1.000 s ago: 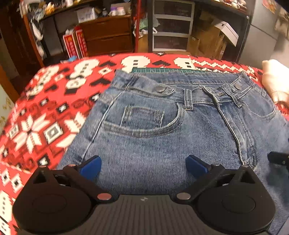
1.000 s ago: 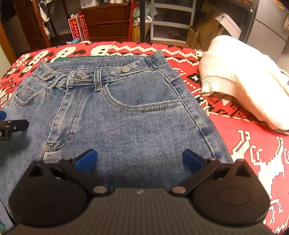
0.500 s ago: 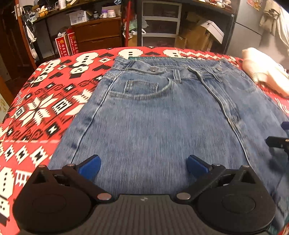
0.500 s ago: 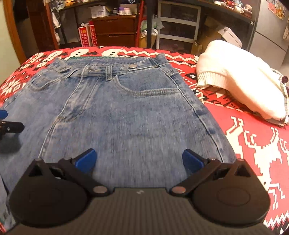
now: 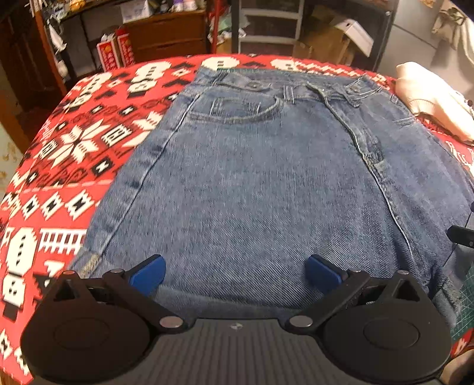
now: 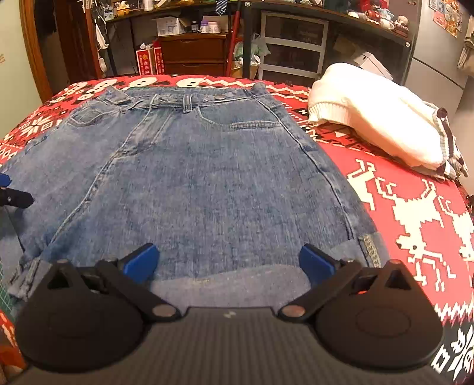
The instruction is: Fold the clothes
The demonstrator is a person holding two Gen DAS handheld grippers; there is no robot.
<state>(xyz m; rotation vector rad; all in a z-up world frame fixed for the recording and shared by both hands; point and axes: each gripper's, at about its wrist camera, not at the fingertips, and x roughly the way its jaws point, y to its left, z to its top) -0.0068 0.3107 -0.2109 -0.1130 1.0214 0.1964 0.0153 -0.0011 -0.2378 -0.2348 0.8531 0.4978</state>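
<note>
Jeans (image 5: 266, 183) lie flat on a red patterned cloth (image 5: 68, 154), long axis running away from the cameras, waistband at the far end, hems nearest. Left gripper (image 5: 235, 274) and right gripper (image 6: 228, 262) hover over the hems, both spread wide, grasping nothing. A white sweater (image 6: 379, 115) lies right. Shelves (image 6: 192, 35) and drawers (image 6: 293, 44) stand behind.

The jeans (image 5: 266, 183) run out of sight beneath each hand-held gripper's body, their near hems hidden. A white sweater (image 5: 435, 100) is cut off by the left view's right edge. Shelf clutter (image 6: 192, 25) behind is too small to identify.
</note>
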